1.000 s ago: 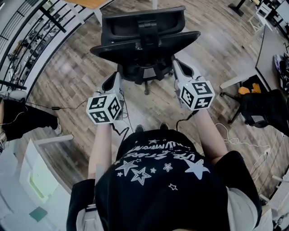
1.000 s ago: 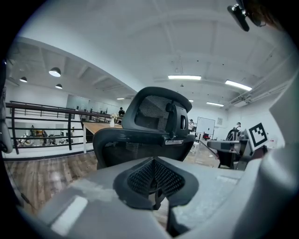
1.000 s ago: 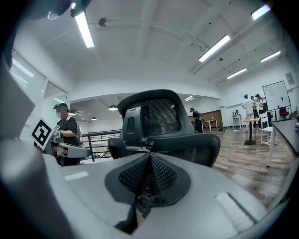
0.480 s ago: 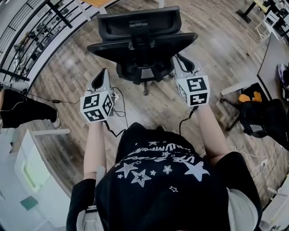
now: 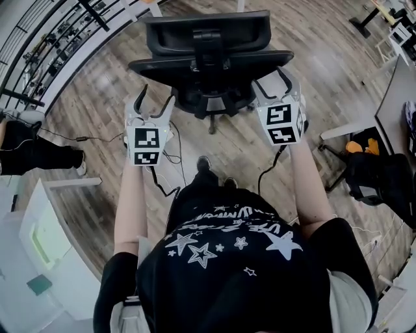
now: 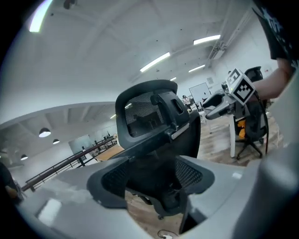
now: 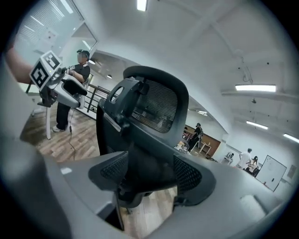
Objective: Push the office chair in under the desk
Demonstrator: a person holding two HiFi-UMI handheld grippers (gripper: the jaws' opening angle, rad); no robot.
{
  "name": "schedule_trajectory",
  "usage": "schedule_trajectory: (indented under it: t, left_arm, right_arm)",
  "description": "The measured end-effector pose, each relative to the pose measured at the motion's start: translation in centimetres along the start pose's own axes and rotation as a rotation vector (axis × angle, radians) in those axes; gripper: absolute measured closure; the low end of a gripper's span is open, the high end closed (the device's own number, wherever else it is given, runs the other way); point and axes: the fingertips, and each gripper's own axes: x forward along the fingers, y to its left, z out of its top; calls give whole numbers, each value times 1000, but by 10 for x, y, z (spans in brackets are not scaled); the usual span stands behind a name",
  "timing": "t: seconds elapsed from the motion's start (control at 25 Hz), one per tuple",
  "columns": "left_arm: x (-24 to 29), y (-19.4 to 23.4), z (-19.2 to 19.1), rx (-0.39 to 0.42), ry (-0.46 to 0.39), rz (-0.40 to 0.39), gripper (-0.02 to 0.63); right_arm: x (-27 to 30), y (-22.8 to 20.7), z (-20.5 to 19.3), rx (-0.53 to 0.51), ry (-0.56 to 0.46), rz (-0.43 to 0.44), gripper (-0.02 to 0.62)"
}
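A black office chair [image 5: 209, 60] with a mesh back and headrest stands on the wood floor right in front of me, its back turned to me. My left gripper [image 5: 155, 97] is by the backrest's lower left edge, jaws opening and spread, nothing between them. My right gripper [image 5: 271, 79] is at the backrest's right edge, jaws opening too, with no object between them. In the left gripper view the chair [image 6: 156, 126] fills the gap between the pads; my left gripper [image 6: 152, 179] is apart from it. The right gripper view shows the same chair [image 7: 149, 112] beyond my right gripper [image 7: 149, 175].
White desk legs [image 5: 153, 8] show at the top edge beyond the chair. A second dark chair [image 5: 380, 172] with an orange item stands at the right beside a white table leg [image 5: 338, 130]. A white cabinet [image 5: 45, 244] is at lower left. Cables [image 5: 170, 159] lie on the floor.
Both grippers' jaws were together and now stand spread. The left gripper has moved up closer to the chair back. A foot has stepped forward under me.
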Motion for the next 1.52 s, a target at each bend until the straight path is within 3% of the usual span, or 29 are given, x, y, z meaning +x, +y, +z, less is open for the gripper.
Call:
schedule_trajectory:
  t: [0.12, 0.24, 0.68, 0.96, 1.08, 1.28, 1.52]
  left_arm:
    - [12, 14, -9, 80, 30, 42, 256]
    - [25, 28, -11, 224, 48, 92, 245]
    - [69, 66, -13, 485, 137, 157, 245]
    - [92, 73, -16, 515, 154, 143, 248]
    - [99, 70, -18, 502, 132, 106, 304]
    - [107, 71, -12, 498, 103, 73, 308]
    - [124, 69, -9, 515, 170, 18, 314]
  right_arm:
    - [11, -6, -4, -89, 39, -49, 265]
    - [20, -14, -6, -186, 64, -106, 250]
    - [57, -42, -15, -316, 175, -235, 245]
    - [75, -45, -13, -391, 194, -271, 276]
    - [78, -46, -14, -443, 216, -290, 299]
    - [85, -55, -12, -456, 260, -285, 308]
    - [94, -67, -15, -451, 273, -299, 310]
